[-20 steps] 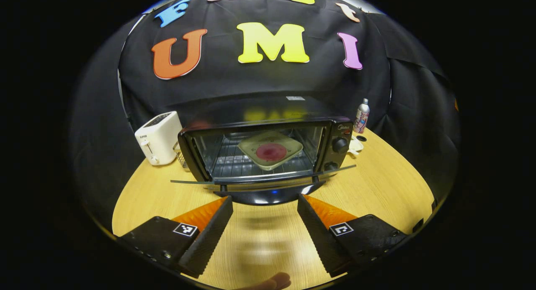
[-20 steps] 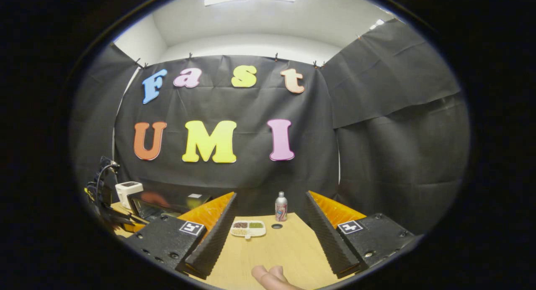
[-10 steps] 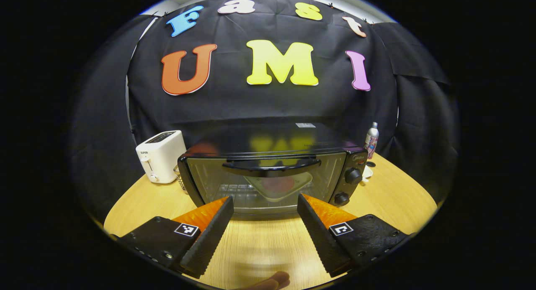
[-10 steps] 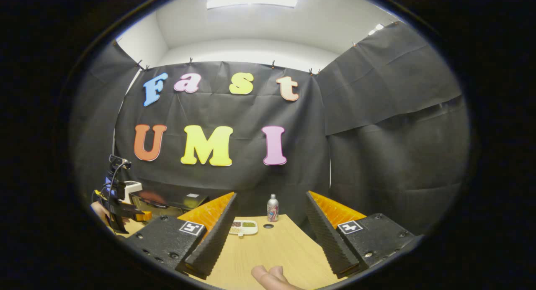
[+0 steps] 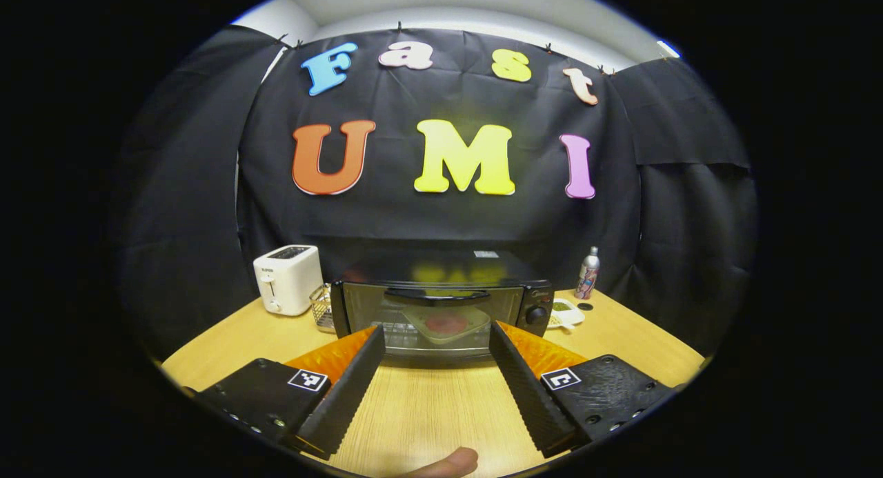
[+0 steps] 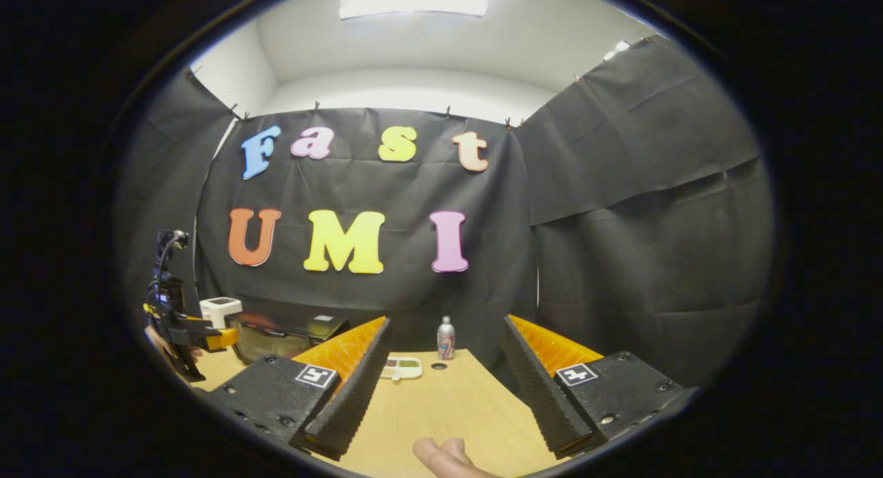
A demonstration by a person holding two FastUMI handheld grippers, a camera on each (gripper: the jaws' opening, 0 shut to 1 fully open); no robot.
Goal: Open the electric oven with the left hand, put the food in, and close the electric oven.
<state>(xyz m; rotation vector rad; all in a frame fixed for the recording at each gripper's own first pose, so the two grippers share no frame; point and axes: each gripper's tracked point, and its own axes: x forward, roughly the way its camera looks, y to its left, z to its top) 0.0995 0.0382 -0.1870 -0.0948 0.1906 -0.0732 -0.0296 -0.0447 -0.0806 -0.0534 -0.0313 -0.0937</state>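
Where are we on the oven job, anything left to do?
Looks finished. The oven door is shut, and the plate of food shows through the glass. The left gripper is open, short of the oven and holding nothing. The right gripper is open over the table. Nothing seems left.

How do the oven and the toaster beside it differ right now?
The oven is black, wide and low with a glass door, shut, showing a plate of food inside; the toaster is white, smaller and boxy, with its slots on top. The oven has knobs on its right side, the toaster a front lever. Both stand on the wooden table.
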